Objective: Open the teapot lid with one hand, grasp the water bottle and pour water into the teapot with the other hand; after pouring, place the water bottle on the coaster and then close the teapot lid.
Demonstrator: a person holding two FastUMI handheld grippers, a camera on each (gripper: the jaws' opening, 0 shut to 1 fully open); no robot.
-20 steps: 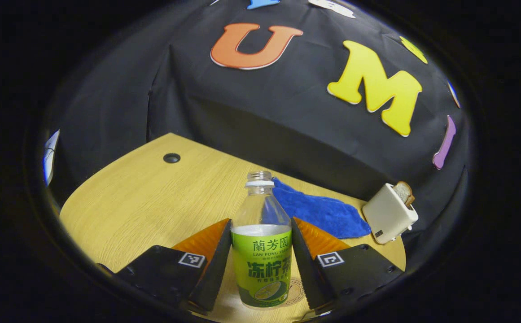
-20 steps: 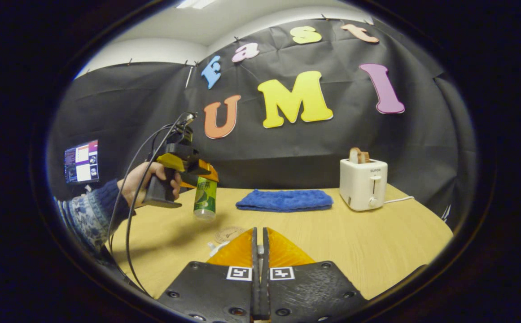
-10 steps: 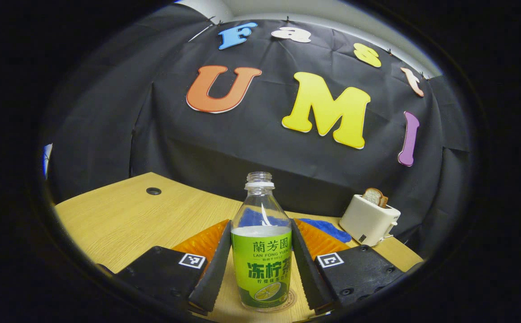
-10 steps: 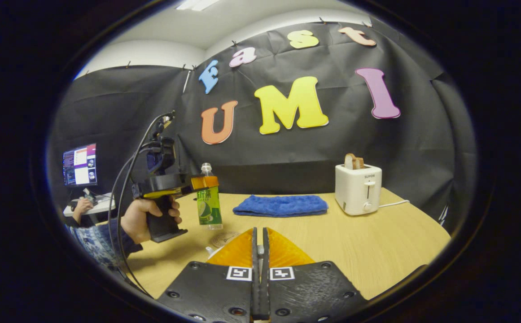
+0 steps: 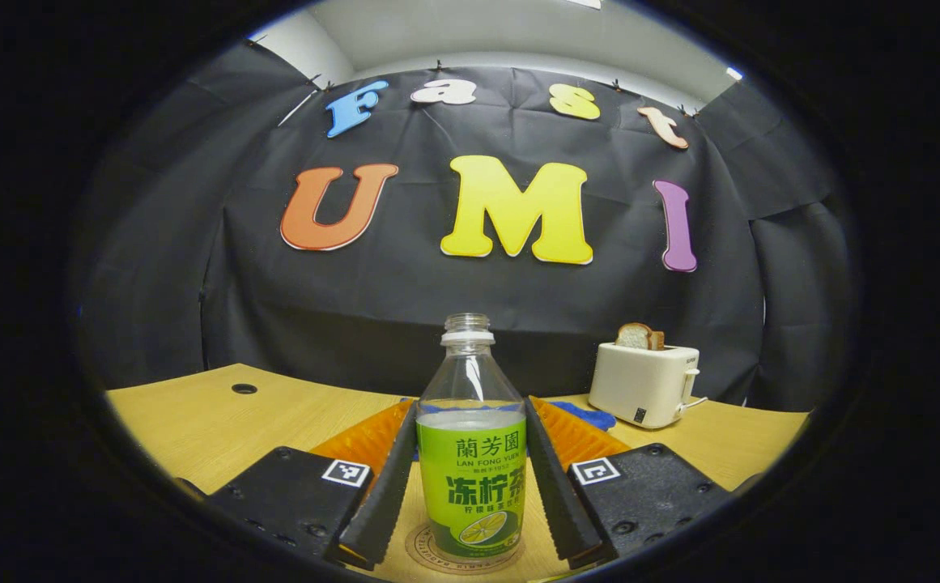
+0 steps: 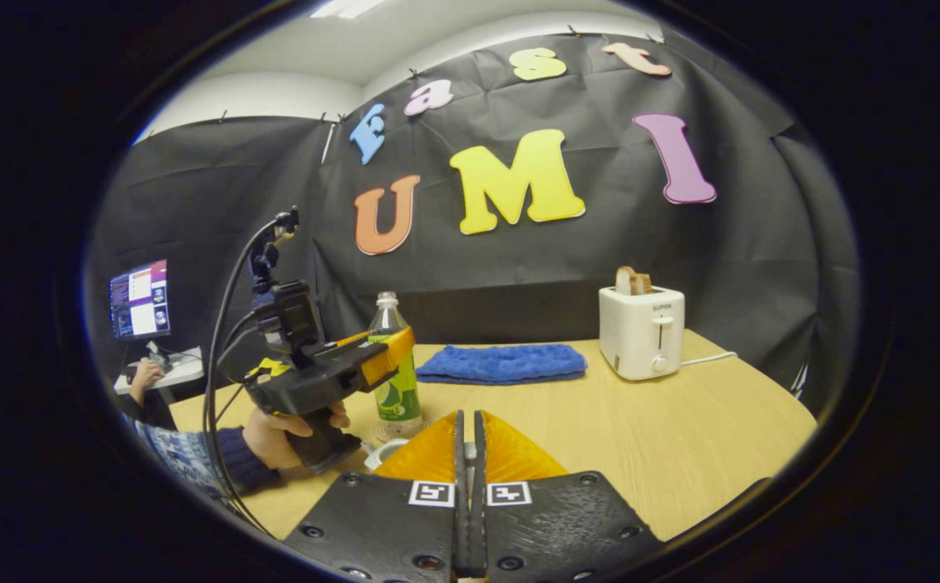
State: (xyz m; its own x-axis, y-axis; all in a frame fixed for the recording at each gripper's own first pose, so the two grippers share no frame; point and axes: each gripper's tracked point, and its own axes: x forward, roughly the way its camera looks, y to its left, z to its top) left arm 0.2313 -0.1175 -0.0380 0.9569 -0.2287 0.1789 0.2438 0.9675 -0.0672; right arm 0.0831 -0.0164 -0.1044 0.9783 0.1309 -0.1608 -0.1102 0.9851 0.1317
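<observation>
Lowered upright onto the coaster (image 5: 461,552) since earlier, the water bottle (image 5: 471,478) stays clamped in the left hand-held gripper (image 5: 470,486) (right hand-held gripper (image 6: 467,486) fully closed, apparently pinching something) for a stable release.

Water bottle (image 5: 471,453): clear plastic, green label, no cap, upright, clamped btwn both fingers of left tool (image 5: 470,478); base on round coaster (image 5: 425,551) on desk. White rim, prob. teapot (image 6: 382,453), just left of shut right tool (image 6: 467,453); lid can't tell.

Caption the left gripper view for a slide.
Left tongs grip the uncapped water bottle upright over the coaster.
</observation>
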